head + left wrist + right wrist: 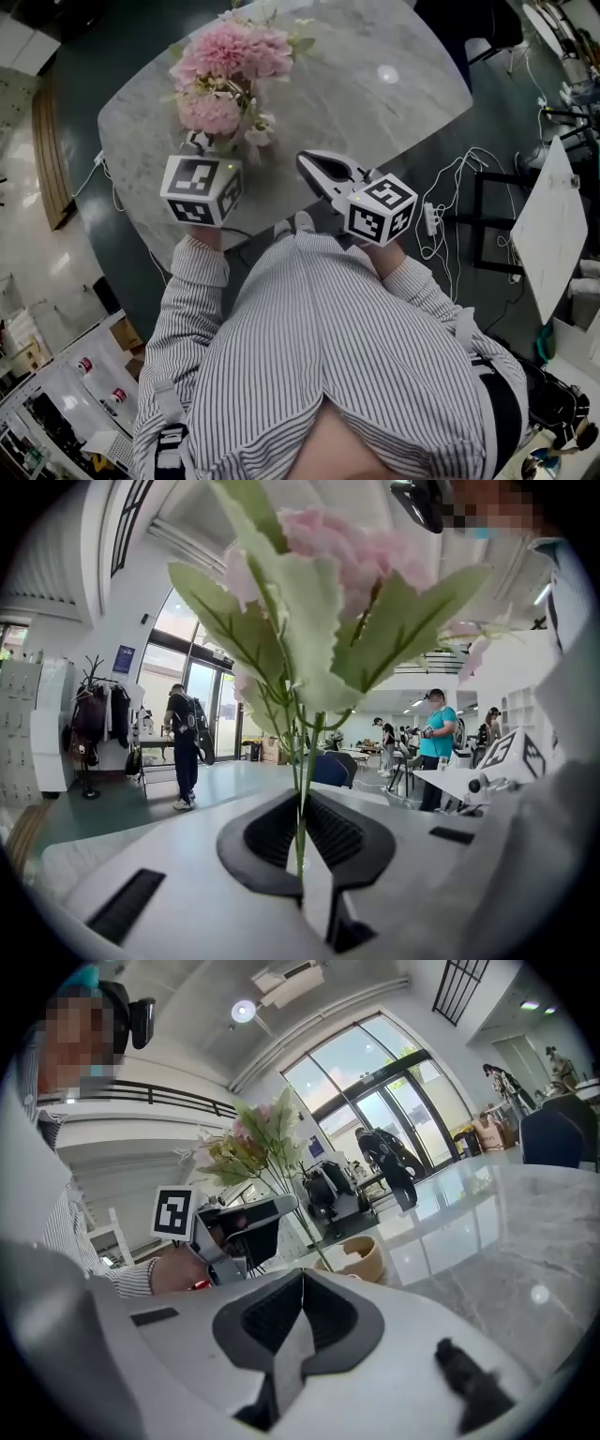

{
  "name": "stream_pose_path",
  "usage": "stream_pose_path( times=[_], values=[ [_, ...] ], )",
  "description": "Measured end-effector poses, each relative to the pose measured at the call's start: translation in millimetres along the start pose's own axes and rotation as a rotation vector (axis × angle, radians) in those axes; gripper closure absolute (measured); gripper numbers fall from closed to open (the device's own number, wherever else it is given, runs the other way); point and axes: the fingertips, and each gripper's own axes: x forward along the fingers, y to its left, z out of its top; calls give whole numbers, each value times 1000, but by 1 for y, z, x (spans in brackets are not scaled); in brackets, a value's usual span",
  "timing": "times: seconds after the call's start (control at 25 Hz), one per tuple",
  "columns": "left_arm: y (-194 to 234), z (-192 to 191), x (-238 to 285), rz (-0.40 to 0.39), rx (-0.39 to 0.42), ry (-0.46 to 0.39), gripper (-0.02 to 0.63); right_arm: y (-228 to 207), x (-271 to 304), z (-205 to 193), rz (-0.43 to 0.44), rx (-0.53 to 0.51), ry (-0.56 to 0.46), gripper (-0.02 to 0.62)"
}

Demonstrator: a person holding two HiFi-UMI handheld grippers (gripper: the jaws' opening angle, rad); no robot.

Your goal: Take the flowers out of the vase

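Grey marble surface (394, 122) bearing pink flowers (225, 66) raised over its left edge, their thin green stems (302, 761) pinched in the left claw (302, 822). Right claw (300, 1283) is pressed together and empty, with the tan vase (361, 1258) on the surface beyond it.

A grey marble table (394, 103) with rounded corners stands on a dark floor (122, 47); white cables (459, 183) trail beside it, near a power strip (431, 218) and a white board (548, 225). In the hall beyond, a person with a backpack (185, 747) stands near a coat rack (94, 726); a person in a teal shirt (437, 742) stands further right; tall glass doors (375, 1110) show daylight.
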Motion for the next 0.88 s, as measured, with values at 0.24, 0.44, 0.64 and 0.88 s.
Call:
stream_pose_path(
  times=[0.24, 0.44, 0.64, 0.88],
  values=[
    [-4, 2, -17, -26, -53, 24, 572, 10, 2, 12, 7, -22, -20, 580],
    [-11, -11, -26, -61, -72, 69, 572, 14, 6, 19, 25, -46, -23, 580],
    [-18, -28, -35, -93, -108, 124, 572, 17, 12, 22, 42, -53, -20, 580],
    [-19, -50, -50, -122, -190, 163, 572, 30, 23, 20, 80, -59, -4, 580]
  ],
)
